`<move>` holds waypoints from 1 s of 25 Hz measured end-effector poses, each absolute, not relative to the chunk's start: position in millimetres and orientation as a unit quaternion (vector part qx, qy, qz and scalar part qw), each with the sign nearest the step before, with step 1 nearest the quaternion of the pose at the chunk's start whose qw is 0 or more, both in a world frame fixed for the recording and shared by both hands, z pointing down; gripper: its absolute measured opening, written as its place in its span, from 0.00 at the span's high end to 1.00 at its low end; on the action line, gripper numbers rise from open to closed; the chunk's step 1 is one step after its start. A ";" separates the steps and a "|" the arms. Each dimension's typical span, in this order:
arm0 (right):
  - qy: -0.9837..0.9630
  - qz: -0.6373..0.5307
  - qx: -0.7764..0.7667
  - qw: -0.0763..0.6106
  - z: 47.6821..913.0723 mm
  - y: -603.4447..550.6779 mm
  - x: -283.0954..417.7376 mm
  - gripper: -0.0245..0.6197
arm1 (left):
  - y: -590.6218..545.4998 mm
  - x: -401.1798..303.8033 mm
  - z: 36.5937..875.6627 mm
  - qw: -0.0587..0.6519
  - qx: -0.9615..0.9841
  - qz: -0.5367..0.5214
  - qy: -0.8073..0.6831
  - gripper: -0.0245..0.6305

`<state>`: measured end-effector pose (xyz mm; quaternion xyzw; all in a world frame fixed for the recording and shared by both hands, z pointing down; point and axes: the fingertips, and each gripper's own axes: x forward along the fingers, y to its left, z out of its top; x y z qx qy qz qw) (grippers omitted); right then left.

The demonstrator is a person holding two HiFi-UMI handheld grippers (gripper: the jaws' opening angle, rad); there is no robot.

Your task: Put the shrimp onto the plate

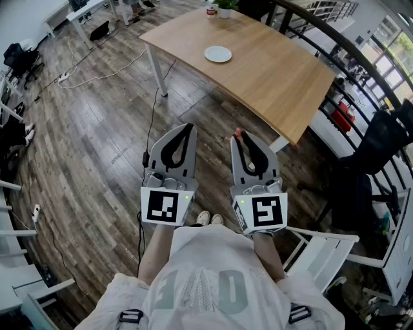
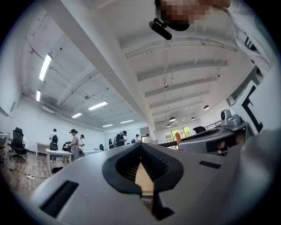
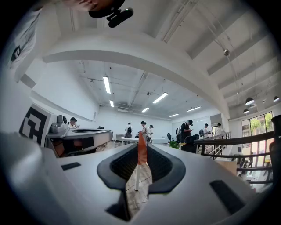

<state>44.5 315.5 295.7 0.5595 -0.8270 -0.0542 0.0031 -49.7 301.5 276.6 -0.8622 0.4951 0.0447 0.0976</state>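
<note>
A white plate (image 1: 218,54) lies on the wooden table (image 1: 277,77) ahead, far from both grippers. My right gripper (image 1: 239,136) is shut on the orange shrimp (image 1: 237,133), whose tip sticks out past the jaws. In the right gripper view the shrimp (image 3: 142,148) stands as a thin orange strip pinched between the jaws of the right gripper (image 3: 141,151). My left gripper (image 1: 190,126) is level with the right one and shut with nothing in it; its jaws meet at the tips of the left gripper (image 2: 141,146). Both are held over the floor, short of the table.
A potted plant (image 1: 224,6) and a small cup (image 1: 211,9) stand at the table's far edge. A black railing (image 1: 335,45) runs behind the table on the right. A white chair (image 1: 322,248) is at my right and a black chair (image 1: 381,145) beyond it.
</note>
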 end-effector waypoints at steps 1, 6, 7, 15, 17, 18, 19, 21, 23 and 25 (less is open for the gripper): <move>-0.828 -0.058 0.558 0.004 295.1 314.1 44.0 0.85 | 299.6 -50.8 276.3 0.098 -0.862 0.047 0.495 0.95; -0.825 -0.058 0.562 0.012 298.7 306.5 42.1 0.85 | 290.2 -55.4 279.0 0.095 -0.865 0.052 0.489 0.95; -0.823 -0.056 0.565 0.012 300.1 304.1 41.5 0.85 | 287.6 -56.7 279.3 0.093 -0.866 0.054 0.488 0.95; -0.817 -0.050 0.574 0.006 308.5 289.7 29.7 0.85 | 268.9 -80.9 286.8 0.075 -0.869 0.064 0.484 0.95; -0.816 -0.051 0.576 0.004 308.3 285.2 28.8 0.85 | 262.3 -87.2 291.5 0.070 -0.869 0.061 0.486 0.95; -0.815 -0.051 0.577 0.005 308.7 282.2 29.4 0.85 | 258.2 -89.9 293.5 0.066 -0.868 0.061 0.488 0.95; -0.815 -0.050 0.578 0.007 309.4 278.9 30.4 0.85 | 253.7 -92.2 294.9 0.062 -0.868 0.061 0.490 0.95; -0.815 -0.048 0.577 0.014 310.8 272.1 32.4 0.85 | 244.8 -96.0 295.6 0.058 -0.866 0.060 0.493 0.95; -0.817 -0.047 0.574 0.020 310.2 263.8 33.8 0.85 | 235.5 -98.9 292.6 0.059 -0.864 0.059 0.496 0.95; -0.821 -0.049 0.569 0.025 308.5 253.0 34.7 0.85 | 227.3 -100.5 287.9 0.062 -0.862 0.061 0.499 0.95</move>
